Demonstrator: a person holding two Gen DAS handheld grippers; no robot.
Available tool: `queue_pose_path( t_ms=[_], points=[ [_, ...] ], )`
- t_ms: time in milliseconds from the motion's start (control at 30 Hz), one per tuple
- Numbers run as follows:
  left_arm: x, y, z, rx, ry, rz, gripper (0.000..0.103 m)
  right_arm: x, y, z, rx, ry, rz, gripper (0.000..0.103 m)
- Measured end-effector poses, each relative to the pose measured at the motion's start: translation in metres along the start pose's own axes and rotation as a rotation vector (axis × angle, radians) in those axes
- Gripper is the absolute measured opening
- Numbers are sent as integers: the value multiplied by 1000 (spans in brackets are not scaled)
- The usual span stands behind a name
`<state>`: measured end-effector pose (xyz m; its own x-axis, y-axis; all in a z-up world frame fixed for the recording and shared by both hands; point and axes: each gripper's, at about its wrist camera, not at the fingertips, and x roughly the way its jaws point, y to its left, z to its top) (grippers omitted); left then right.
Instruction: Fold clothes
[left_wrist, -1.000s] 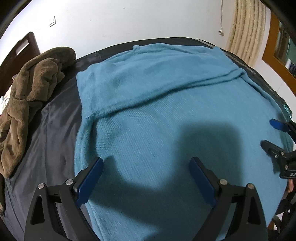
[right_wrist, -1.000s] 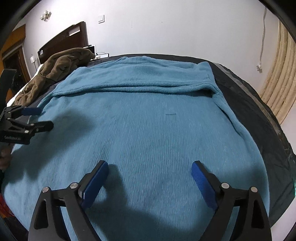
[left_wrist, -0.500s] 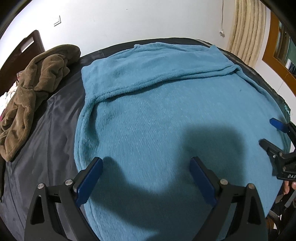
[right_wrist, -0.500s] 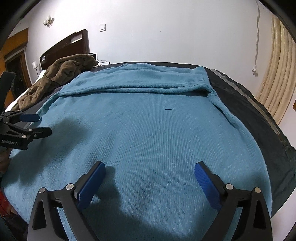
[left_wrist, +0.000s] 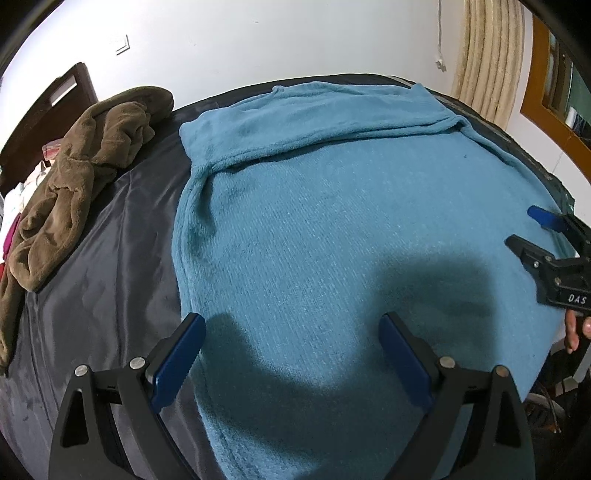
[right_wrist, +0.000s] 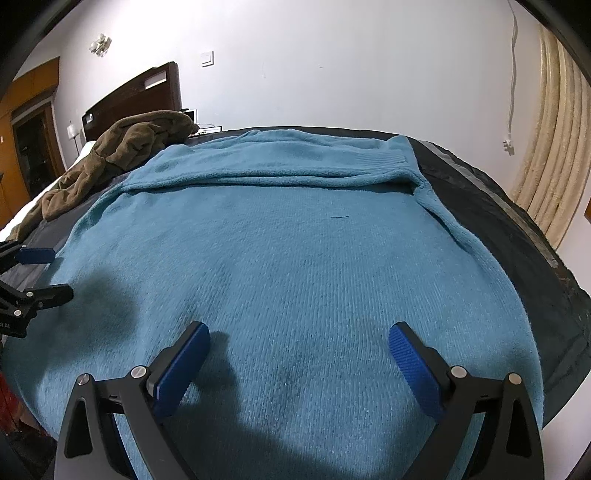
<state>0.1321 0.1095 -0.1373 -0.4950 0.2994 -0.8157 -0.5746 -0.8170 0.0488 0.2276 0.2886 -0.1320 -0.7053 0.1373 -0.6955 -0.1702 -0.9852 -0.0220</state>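
I hold my left gripper (left_wrist: 291, 354) over the near left part of a teal sweater (left_wrist: 351, 236) that lies spread flat across the bed (left_wrist: 110, 266), and its jaws stand wide with nothing between them; the left blue pad hangs right above the sweater's left edge, where the knit meets the dark grey sheet. My right gripper (right_wrist: 299, 363) is over the near middle of the same sweater, and its jaws have just been opening and now stand wide too, empty, with only the knit below them and their shadow falling on it. From the right wrist view I see my left gripper's black fingers and one blue pad at the left border, above the sweater's left side; from the left wrist view my right gripper (left_wrist: 532, 230) shows at the right border with its jaws spread, and a bit of my hand (left_wrist: 574, 330) behind it. The sweater's far end is folded over into a flat band that runs across the width, with a ribbed cuff at its right end near the bed's far right corner. A sleeve edge runs down each side of the body. A brown fleece garment (left_wrist: 77, 177) lies crumpled on the bed to the left, apart from the sweater, in front of a dark wooden headboard (right_wrist: 136, 96). A cream curtain (right_wrist: 550, 158) hangs at the right by the white wall.
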Motion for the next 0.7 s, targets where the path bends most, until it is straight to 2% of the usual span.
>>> queue_pose_path(
  t_ms=[533,700],
  points=[
    [-1,5,-7,-23,-8,-9,102,-1,-1,-2,-1,-8,0,100],
    [-9,6,-18,-7,-9,-38,102,-1,-1,-2,-3,-9,0,100]
  ],
)
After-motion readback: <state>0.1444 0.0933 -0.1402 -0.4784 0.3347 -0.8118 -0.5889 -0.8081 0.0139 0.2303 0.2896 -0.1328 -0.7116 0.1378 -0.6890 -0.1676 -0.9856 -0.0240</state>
